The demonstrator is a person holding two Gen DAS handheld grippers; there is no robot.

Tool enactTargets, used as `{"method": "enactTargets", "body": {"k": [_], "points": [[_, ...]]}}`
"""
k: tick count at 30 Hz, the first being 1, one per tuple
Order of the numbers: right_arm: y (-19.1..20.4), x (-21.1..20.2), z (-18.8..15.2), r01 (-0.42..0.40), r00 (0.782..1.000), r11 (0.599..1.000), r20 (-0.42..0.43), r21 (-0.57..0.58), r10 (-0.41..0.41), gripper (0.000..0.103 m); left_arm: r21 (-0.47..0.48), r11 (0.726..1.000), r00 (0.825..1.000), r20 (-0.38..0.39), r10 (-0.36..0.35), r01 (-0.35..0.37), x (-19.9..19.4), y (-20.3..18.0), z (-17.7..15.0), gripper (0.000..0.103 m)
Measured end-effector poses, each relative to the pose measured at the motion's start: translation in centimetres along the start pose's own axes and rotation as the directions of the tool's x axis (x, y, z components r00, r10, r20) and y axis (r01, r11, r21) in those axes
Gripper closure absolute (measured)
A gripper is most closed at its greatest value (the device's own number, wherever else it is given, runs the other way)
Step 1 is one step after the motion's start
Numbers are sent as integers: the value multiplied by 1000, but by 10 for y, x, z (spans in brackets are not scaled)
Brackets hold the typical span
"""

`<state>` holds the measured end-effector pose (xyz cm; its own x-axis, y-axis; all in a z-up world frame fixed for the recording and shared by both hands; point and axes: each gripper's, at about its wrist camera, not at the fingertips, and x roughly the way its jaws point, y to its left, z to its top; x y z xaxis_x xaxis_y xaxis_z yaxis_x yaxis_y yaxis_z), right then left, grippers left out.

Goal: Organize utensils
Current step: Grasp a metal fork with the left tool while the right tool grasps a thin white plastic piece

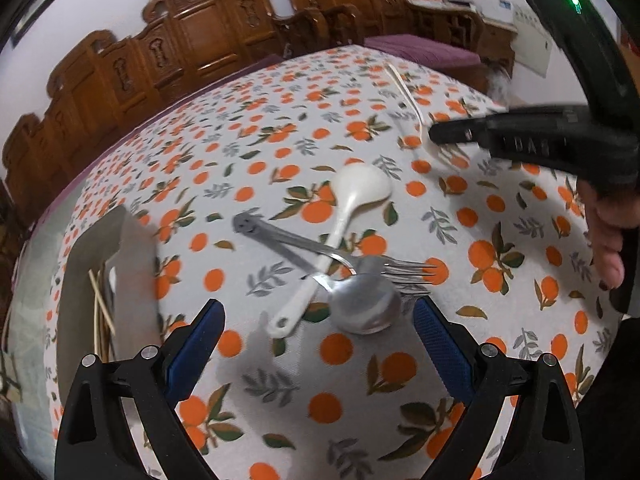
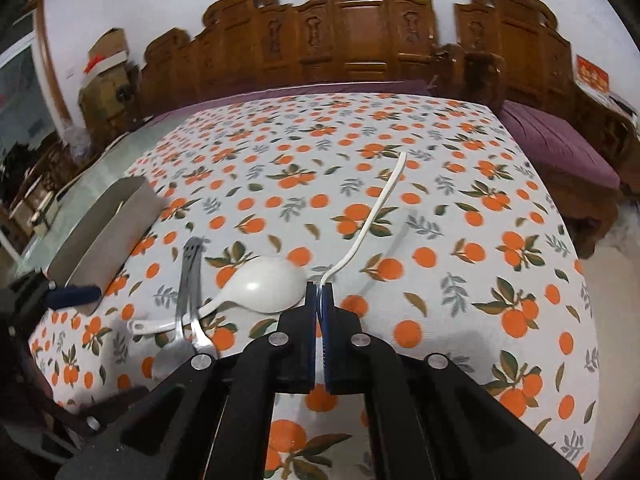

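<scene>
My left gripper (image 1: 318, 316) is open and low over a pile of utensils: a white ceramic spoon (image 1: 344, 236), a metal spoon (image 1: 366, 306) and metal forks (image 1: 400, 270) crossing each other. My right gripper (image 2: 319, 286) is shut on the head of a white fork (image 2: 372, 216), whose handle sticks up and away over the table. From the left wrist view the right gripper (image 1: 436, 136) holds that fork (image 1: 408, 96) at the far right. The pile also shows in the right wrist view, with the white spoon (image 2: 264, 284) and the metal handles (image 2: 190, 280).
A grey utensil box (image 1: 104, 280) with chopsticks (image 1: 98, 312) inside stands on the left of the orange-print tablecloth (image 1: 280, 140); it also shows in the right wrist view (image 2: 108, 232). Carved wooden furniture (image 2: 360, 32) lines the far side. A purple bench (image 2: 560, 148) is at the right.
</scene>
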<state>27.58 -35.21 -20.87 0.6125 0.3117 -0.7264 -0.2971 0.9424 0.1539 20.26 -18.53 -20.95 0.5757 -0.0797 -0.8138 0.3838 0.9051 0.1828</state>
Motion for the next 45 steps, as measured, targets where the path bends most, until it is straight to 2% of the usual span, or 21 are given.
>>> {"method": "enactTargets", "body": {"k": [5, 7, 13, 20, 23, 25, 27, 39, 45], "points": [[-1, -1, 2, -1, 1000, 1000, 7, 9, 1, 100, 47, 999, 999, -32, -4, 6, 10, -19, 6, 14], [-1, -1, 2, 1, 1000, 1000, 5, 10, -1, 100, 77, 997, 999, -37, 17, -14, 14, -26, 9, 25], [-4, 0, 3, 3, 1000, 1000, 5, 29, -3, 100, 124, 992, 998, -61, 33, -25, 22, -36, 12, 45], [-4, 1, 2, 4, 1000, 1000, -1, 27, -4, 100, 131, 991, 997, -72, 29, -20, 21, -33, 9, 56], [-1, 3, 2, 8, 1000, 1000, -6, 22, -8, 100, 126, 992, 997, -83, 11, -1, 19, -29, 6, 70], [1, 4, 1, 8, 1000, 1000, -8, 17, -8, 100, 113, 994, 996, -91, -1, 11, 17, -25, 2, 85], [3, 5, 1, 6, 1000, 1000, -9, 10, -6, 100, 91, 995, 995, -97, -20, 29, 15, -20, 0, 93], [13, 9, 0, 5, 1000, 1000, -24, -22, -6, 100, -99, 993, 996, -52, -75, 70, -10, 24, -21, 102], [25, 11, 0, 1, 1000, 998, -31, -56, -2, 100, -125, 990, 997, -36, -68, 63, -13, 35, -26, 102]]}}
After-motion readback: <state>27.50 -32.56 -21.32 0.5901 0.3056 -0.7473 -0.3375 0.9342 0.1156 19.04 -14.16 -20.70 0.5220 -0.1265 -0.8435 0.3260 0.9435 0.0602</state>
